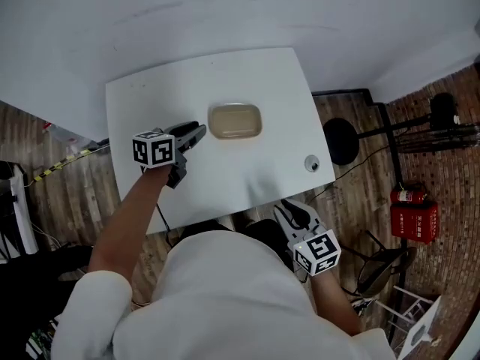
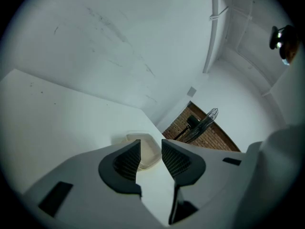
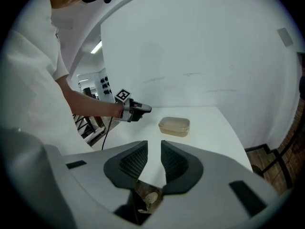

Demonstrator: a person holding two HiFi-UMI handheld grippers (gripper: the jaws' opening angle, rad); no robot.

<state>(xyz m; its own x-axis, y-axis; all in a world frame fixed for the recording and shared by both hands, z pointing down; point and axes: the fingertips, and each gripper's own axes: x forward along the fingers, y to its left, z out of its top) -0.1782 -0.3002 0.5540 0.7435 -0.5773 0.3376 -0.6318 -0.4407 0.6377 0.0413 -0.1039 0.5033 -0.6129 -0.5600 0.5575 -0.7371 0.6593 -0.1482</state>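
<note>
Left gripper (image 1: 196,133): held low over the white table (image 1: 150,103), jaws set to a narrow gap, nothing between them. In the left gripper view (image 2: 151,159), same reading: pads close together but not closed, bare table and part of the box seen through the gap.

Box (image 1: 235,121): shallow, beige, rounded corners, lid on. Flat on the table, toward the far edge, about midway across its width. Long axis across the head view, left to right.

Relation to left gripper: box directly ahead of the jaw tips, to the right of them in the head view. Near short end of the box (image 2: 148,151) facing the jaws, so jaw line and long axis roughly in line. Tips just beside that end; contact not determinable.

Right gripper (image 1: 289,210): at the near edge of the table, close to the body, well apart from the box. Jaws (image 3: 153,161) likewise at a narrow gap, empty. From here, box (image 3: 174,126) ahead and farther up the table, left gripper (image 3: 138,109) just to its left.

Nearer arm: left, by a clear margin.

Also on the table: small round object (image 1: 312,163) near the right edge, apart from both grippers.
</note>
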